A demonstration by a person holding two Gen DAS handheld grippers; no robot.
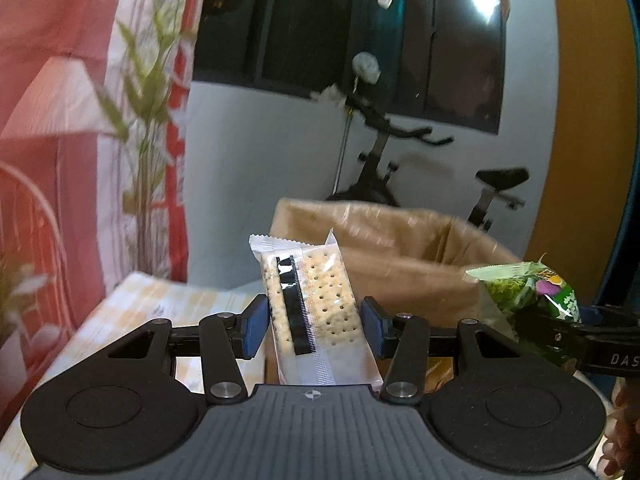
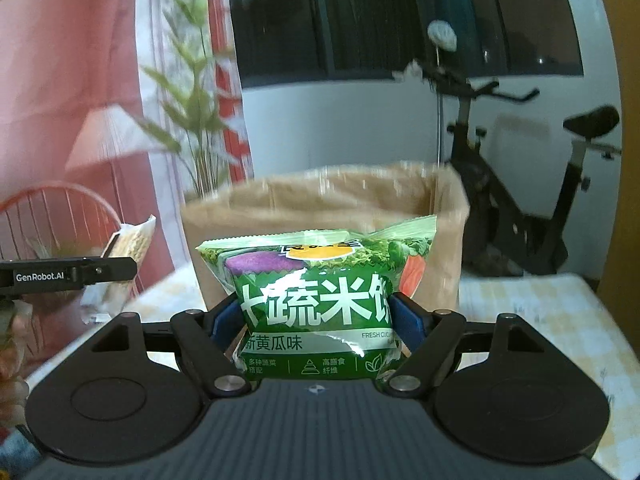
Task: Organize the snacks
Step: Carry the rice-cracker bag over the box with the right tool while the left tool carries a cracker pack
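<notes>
My left gripper [image 1: 313,330] is shut on a clear-wrapped cracker pack [image 1: 316,312], held upright in front of the brown paper bag [image 1: 400,248]. The blue pads [image 1: 256,330] press the pack's two sides. At the right edge of the left wrist view, the right gripper carries the green snack bag [image 1: 532,296]. In the right wrist view my right gripper [image 2: 316,320] is shut on this green rice-cracker bag [image 2: 316,292], with the open paper bag [image 2: 320,208] just behind it. The cracker pack [image 2: 132,244] and the left gripper's finger [image 2: 68,274] show at the left.
The paper bag stands on a table with a pale yellow checked cloth [image 2: 528,312]. Behind it are an exercise bike [image 2: 520,200], a dark window and a white wall. A green plant [image 1: 148,120] and red-and-white curtains [image 1: 60,120] are at the left. A hand [image 1: 624,432] shows at lower right.
</notes>
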